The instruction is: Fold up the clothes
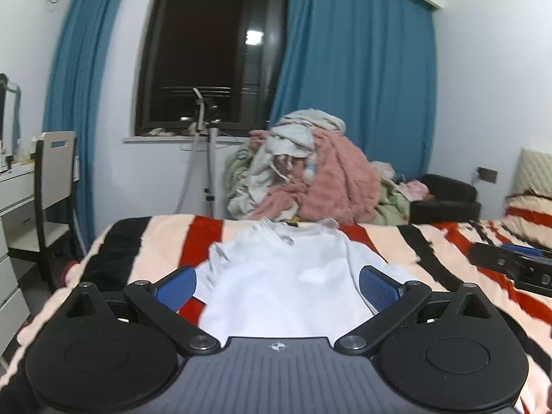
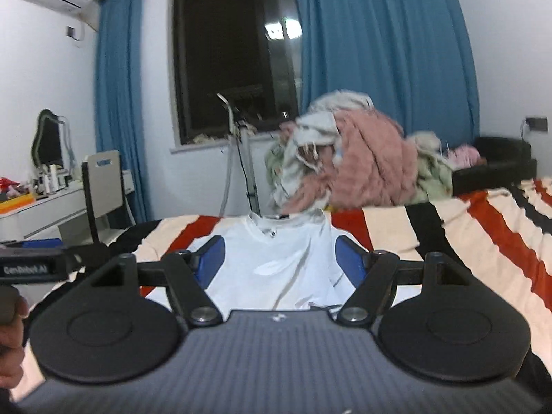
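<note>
A white T-shirt [image 1: 283, 276] lies on the striped bed cover [image 1: 431, 252], collar towards the far edge. My left gripper [image 1: 277, 284] is open and empty, hovering over the shirt's near part with its blue pads either side. The shirt also shows in the right wrist view [image 2: 286, 258]. My right gripper [image 2: 281, 262] is open and empty above it, blue pads wide apart. The right gripper's body appears at the right edge of the left wrist view [image 1: 514, 265], and the left gripper's body at the left edge of the right wrist view [image 2: 34, 262].
A big pile of pink, white and green clothes [image 1: 310, 172] sits beyond the bed's far edge. A garment steamer stand [image 1: 207, 158] is under the window. A chair [image 1: 51, 186] and white desk [image 1: 13, 186] stand at the left. A black box [image 1: 445, 200] is at the right.
</note>
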A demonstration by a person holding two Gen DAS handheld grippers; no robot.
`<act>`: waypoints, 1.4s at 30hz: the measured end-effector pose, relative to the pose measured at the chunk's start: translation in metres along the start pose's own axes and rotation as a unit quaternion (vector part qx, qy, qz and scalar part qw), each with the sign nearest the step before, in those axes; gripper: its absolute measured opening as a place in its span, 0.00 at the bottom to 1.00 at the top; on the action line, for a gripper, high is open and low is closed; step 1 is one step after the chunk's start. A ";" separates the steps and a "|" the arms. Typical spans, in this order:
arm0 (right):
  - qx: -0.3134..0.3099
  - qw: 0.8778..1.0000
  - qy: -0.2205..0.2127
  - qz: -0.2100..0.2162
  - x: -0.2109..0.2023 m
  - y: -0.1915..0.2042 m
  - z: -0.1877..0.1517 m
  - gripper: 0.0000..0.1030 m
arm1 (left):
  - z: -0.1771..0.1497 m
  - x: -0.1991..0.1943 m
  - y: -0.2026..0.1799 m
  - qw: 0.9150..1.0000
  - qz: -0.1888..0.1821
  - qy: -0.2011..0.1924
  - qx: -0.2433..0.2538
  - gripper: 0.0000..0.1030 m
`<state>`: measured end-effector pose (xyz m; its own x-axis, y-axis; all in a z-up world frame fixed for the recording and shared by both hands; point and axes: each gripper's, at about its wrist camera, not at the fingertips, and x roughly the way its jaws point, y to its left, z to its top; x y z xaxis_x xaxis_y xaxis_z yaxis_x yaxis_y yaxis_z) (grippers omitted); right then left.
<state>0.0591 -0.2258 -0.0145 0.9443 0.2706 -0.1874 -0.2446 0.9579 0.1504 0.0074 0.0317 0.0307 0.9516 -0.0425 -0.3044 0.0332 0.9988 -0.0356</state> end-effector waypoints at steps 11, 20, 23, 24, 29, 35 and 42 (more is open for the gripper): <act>0.011 1.000 0.028 0.000 0.015 0.006 -0.026 0.70 | -0.016 0.065 0.036 0.994 0.016 0.065 -0.088 0.96; 0.085 0.992 0.090 -0.006 0.048 -0.016 -0.047 0.70 | -0.024 0.169 0.141 0.955 0.067 0.115 -0.266 0.78; 0.109 0.989 0.101 -0.010 0.062 -0.022 -0.054 0.70 | -0.038 0.203 0.169 0.936 0.074 0.119 -0.323 0.59; 0.116 0.988 0.103 -0.010 0.067 -0.024 -0.057 0.70 | -0.042 0.214 0.174 0.934 0.073 0.121 -0.329 0.51; 0.122 0.986 0.114 -0.014 0.091 -0.028 -0.066 0.70 | -0.045 0.260 0.172 0.947 0.068 0.124 -0.288 0.35; 0.118 0.986 0.120 -0.022 0.111 -0.030 -0.072 0.70 | -0.008 0.286 0.168 0.968 0.055 0.091 -0.225 0.04; 0.101 0.988 0.113 -0.032 0.122 -0.025 -0.074 0.70 | 0.083 0.330 0.221 0.966 0.185 0.065 -0.166 0.03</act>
<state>0.1640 -0.2093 -0.1134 0.8771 0.2463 -0.4123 -0.1147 0.9411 0.3182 0.3542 0.2401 0.0013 0.8323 0.2928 -0.4708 -0.4234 0.8838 -0.1989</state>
